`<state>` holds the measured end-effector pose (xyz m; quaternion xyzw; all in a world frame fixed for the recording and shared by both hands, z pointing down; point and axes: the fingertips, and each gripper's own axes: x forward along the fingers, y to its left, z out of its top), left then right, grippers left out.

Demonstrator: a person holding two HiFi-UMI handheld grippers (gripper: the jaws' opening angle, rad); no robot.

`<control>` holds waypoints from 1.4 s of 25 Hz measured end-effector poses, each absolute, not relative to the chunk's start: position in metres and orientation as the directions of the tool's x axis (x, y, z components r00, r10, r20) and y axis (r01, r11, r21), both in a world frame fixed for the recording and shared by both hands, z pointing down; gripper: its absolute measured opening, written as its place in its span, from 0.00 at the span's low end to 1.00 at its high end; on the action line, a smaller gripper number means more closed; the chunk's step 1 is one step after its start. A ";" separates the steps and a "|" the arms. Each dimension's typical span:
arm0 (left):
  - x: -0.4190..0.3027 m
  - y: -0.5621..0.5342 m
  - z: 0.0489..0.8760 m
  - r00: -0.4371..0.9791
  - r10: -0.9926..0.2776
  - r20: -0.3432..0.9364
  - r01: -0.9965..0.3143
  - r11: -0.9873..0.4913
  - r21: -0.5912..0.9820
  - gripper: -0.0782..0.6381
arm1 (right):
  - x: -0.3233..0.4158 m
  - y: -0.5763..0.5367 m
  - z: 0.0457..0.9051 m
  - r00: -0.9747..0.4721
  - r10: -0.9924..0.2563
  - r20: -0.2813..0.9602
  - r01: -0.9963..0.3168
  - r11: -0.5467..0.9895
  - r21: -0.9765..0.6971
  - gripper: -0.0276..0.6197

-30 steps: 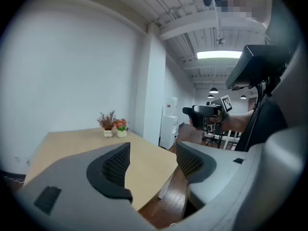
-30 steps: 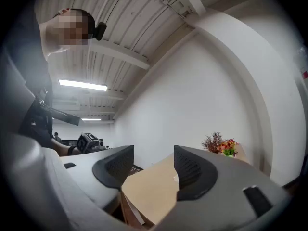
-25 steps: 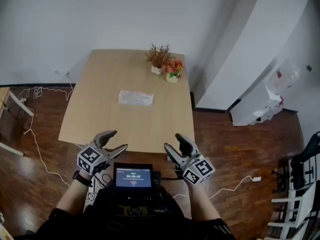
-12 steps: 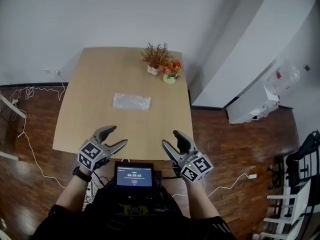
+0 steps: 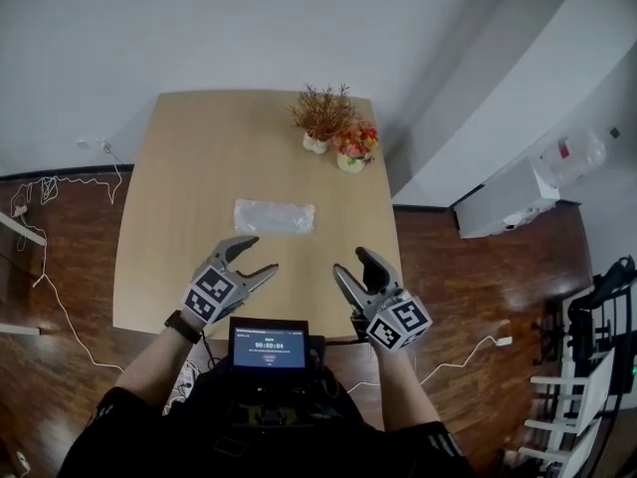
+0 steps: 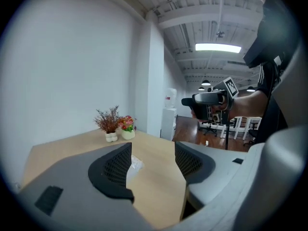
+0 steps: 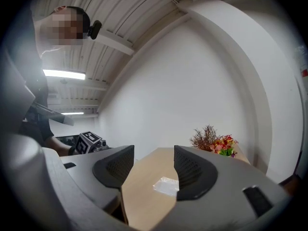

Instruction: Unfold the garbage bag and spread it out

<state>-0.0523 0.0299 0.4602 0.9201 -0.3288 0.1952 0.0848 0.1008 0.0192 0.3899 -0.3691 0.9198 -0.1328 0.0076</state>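
Wooden table [image 5: 179,217] | white pot [image 5: 315,145]: dry sprigs | second pot [image 5: 349,162]: flowers | garbage bag [image 5: 274,216]: folded | left gripper [image 5: 259,254], right gripper [image 5: 350,261] jaws: apart

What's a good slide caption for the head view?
Left hand-held gripper and right hand-held gripper, both open, hover over the near end of the table; the folded garbage bag lies untouched ahead.

We hold the left gripper [image 5: 261,255] and right gripper [image 5: 353,264] above the near edge of the tabletop [image 5: 179,187], jaws apart, nothing between them. The folded garbage bag [image 5: 274,216] lies flat near the tabletop's middle, just beyond the left gripper. At the far right corner stand a dried plant [image 5: 320,118] and a flower pot [image 5: 353,149], side by side. A small screen [image 5: 269,345] sits at our chest.
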 end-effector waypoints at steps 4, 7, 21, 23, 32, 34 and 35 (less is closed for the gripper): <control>-0.051 0.000 0.483 0.714 -0.525 0.463 -0.587 -0.810 -0.013 0.50 | 0.093 -0.009 0.396 -0.692 -0.715 0.099 -0.712 0.655 -0.253 0.48; -0.043 -0.012 0.513 0.711 -0.479 0.515 -0.554 -0.833 -0.010 0.49 | 0.088 -0.021 0.404 -0.678 -0.725 0.120 -0.726 0.636 -0.260 0.48; 0.034 -0.090 0.638 0.633 -0.323 0.703 -0.494 -0.869 0.045 0.41 | 0.093 -0.083 0.505 -0.678 -0.669 0.304 -0.734 0.595 -0.327 0.48; 0.044 -0.095 0.658 0.608 -0.293 0.738 -0.475 -0.879 0.042 0.40 | 0.095 -0.088 0.523 -0.679 -0.654 0.334 -0.734 0.590 -0.336 0.48; 0.061 -0.114 0.731 0.513 -0.229 0.827 -0.489 -0.870 0.063 0.32 | 0.104 -0.102 0.585 -0.680 -0.599 0.424 -0.733 0.579 -0.358 0.48; 0.060 -0.116 0.739 0.497 -0.219 0.840 -0.502 -0.862 0.073 0.32 | 0.105 -0.103 0.592 -0.683 -0.588 0.432 -0.729 0.577 -0.367 0.48; 0.060 -0.117 0.743 0.491 -0.216 0.844 -0.506 -0.860 0.074 0.31 | 0.105 -0.103 0.595 -0.685 -0.585 0.435 -0.728 0.575 -0.373 0.48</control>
